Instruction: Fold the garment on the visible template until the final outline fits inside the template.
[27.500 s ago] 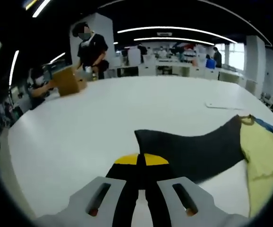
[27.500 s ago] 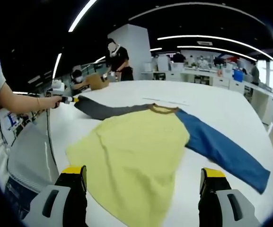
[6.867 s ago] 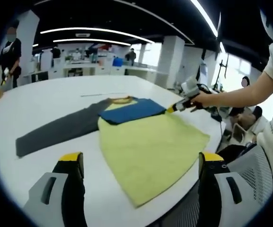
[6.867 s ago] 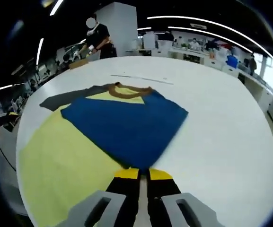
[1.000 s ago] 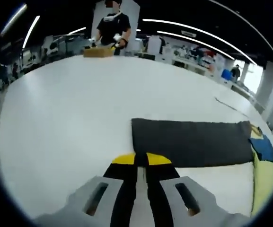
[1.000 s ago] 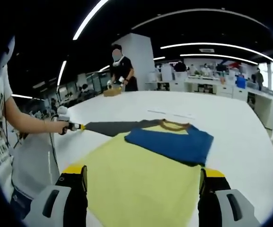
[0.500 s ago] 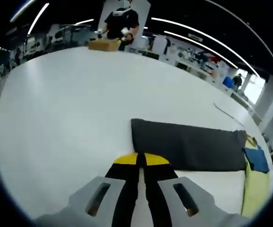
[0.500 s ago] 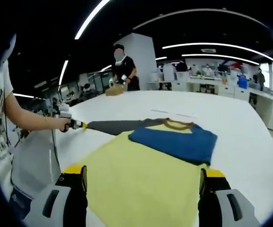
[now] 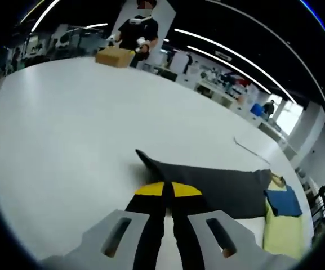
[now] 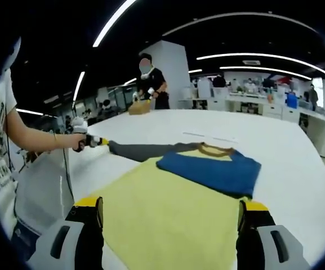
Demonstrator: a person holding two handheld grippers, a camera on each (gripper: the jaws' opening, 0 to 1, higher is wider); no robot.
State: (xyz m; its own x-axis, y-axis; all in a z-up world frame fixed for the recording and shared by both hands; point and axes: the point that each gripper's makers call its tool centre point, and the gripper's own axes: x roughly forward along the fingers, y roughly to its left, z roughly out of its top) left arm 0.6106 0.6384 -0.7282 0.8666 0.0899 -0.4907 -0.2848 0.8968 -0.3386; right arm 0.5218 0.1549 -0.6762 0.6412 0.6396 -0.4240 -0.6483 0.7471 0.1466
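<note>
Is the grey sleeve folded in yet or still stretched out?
Still stretched out: the grey sleeve extends sideways from the yellow body, its cuff pinched in the left gripper.

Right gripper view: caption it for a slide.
Left gripper lifts the grey sleeve of a yellow shirt, blue sleeve already folded.

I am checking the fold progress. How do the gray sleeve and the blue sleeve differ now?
The gray sleeve lies stretched out away from the yellow body; the blue sleeve is folded on top of it. The left gripper is shut on the gray sleeve's cuff, lifted off the table; the blue sleeve lies flat, unheld. Both belong to one shirt.
</note>
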